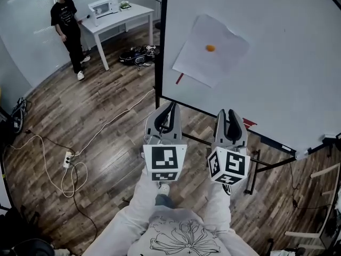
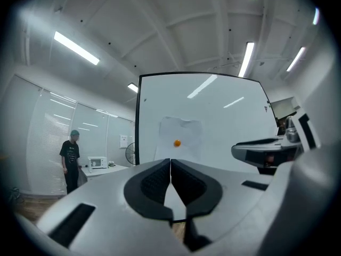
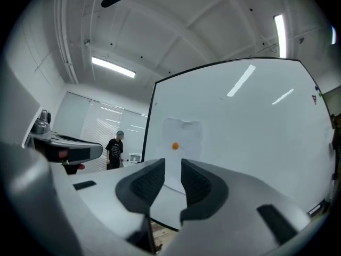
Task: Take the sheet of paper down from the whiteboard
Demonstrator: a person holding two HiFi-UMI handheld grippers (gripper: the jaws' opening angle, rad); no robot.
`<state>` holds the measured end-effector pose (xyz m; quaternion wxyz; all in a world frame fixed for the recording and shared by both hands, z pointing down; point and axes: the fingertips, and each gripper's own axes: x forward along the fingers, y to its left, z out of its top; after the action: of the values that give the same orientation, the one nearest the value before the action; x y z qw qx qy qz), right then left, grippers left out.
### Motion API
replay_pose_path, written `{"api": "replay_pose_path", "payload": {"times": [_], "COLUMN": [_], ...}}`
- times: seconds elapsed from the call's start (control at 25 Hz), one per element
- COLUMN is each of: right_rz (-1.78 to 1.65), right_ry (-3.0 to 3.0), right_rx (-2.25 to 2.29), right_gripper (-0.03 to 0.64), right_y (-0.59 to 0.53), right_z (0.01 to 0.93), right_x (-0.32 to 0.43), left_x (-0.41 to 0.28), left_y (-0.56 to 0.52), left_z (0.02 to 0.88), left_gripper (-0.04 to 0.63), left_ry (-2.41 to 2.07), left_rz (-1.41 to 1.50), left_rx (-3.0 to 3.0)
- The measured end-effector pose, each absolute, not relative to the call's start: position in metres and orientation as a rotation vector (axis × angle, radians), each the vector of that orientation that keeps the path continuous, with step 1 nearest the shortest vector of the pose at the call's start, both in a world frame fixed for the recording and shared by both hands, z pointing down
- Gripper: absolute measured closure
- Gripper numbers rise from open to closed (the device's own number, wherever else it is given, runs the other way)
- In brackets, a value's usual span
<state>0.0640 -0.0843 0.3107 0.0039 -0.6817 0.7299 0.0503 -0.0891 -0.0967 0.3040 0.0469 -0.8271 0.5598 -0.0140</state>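
A white sheet of paper (image 1: 210, 49) hangs on the whiteboard (image 1: 287, 68), pinned by a small orange magnet (image 1: 210, 48). The paper (image 2: 179, 139) and its magnet (image 2: 177, 142) also show in the left gripper view, and the paper (image 3: 181, 137) with the magnet (image 3: 175, 146) in the right gripper view. Both grippers are held side by side, short of the board and apart from it. My left gripper (image 1: 167, 116) is shut with nothing in it. My right gripper (image 1: 232, 117) is open, a narrow empty gap between its jaws.
A person in black (image 1: 67, 26) stands by a white table (image 1: 120, 16) with a small appliance at the far left. Cables and a power strip (image 1: 67, 159) lie on the wooden floor. The board's black frame leg (image 1: 158, 41) and stand foot (image 1: 253, 167) are near.
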Motion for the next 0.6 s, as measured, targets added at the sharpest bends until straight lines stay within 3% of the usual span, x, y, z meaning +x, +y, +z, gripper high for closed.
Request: {"api": "replay_pose_path", "payload": {"times": [0.6], "right_rz": [0.136], "right_ry": [2.237], "right_rx": [-2.227], "right_gripper": [0.511], "right_y": [-0.190], "right_z": [0.316], "right_x": [0.107], "left_x": [-0.056], "left_y": [-0.210], "left_z": [0.309], "left_gripper": [0.589], "left_ry": [1.629], "left_rz": [-0.074], "left_rx": [-2.593]}}
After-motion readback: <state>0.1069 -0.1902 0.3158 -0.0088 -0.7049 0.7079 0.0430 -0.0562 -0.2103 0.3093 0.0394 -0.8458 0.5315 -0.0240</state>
